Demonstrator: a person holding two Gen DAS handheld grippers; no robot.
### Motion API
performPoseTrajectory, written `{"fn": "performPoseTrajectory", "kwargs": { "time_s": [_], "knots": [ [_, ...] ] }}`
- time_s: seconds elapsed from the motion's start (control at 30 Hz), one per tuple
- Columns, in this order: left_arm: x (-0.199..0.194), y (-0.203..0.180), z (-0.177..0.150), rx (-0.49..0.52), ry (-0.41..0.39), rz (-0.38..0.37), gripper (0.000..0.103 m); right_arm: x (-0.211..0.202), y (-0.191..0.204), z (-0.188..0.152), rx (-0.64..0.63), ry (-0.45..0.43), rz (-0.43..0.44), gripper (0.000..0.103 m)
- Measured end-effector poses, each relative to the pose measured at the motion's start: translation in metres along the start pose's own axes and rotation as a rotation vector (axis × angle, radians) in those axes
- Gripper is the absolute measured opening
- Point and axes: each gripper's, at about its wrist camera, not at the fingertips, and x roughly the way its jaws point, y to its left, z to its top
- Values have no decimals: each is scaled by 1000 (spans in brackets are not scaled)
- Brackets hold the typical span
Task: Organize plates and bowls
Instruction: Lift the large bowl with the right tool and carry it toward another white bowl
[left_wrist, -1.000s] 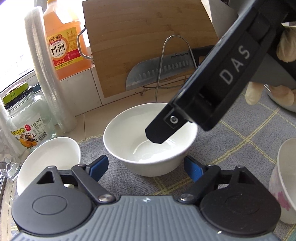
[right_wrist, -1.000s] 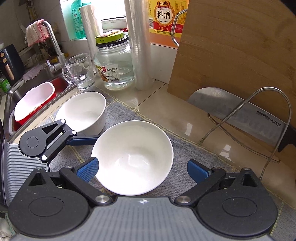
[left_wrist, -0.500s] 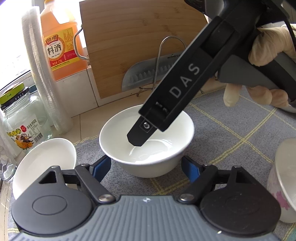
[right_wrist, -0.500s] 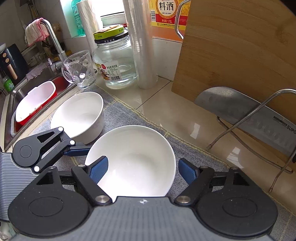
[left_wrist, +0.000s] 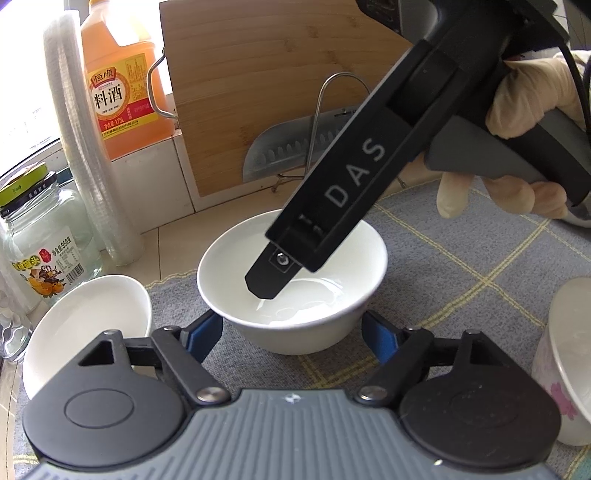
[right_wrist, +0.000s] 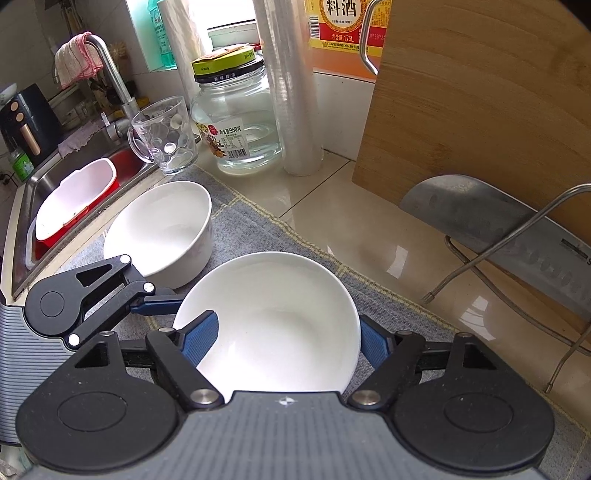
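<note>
white bowl (right_wrist: 273, 317) between right fingers (right_wrist: 199, 338), clamped

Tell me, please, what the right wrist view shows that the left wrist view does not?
Only the right wrist view: the sink, its faucet, a red-and-white tub in it and a glass mug. Only the left wrist view: a gloved hand holding the right gripper, whose jaws have just been closing with the white bowl between them, and a floral cup. Both: that bowl, a second white bowl, the glass jar, the cooking-wine bottle, the cutting board and the cleaver.
</note>
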Motion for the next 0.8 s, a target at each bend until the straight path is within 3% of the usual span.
{"fn": "performPoseTrajectory", "kwargs": {
  "time_s": [0.17, 0.47, 0.6, 0.8],
  "knots": [
    [-4, 1, 0, -3, -7, 6, 83, 0, 0, 1, -4, 0, 1, 85],
    [-3, 7, 0, -49, -13, -47, 83, 1, 0, 1, -2, 3, 3, 85],
    [-8, 11, 3, -74, -22, -57, 89, 1, 0, 1, -5, 6, 5, 85],
    [-6, 11, 3, -77, -30, -76, 89, 1, 0, 2, -4, 4, 4, 85]
  ]
}}
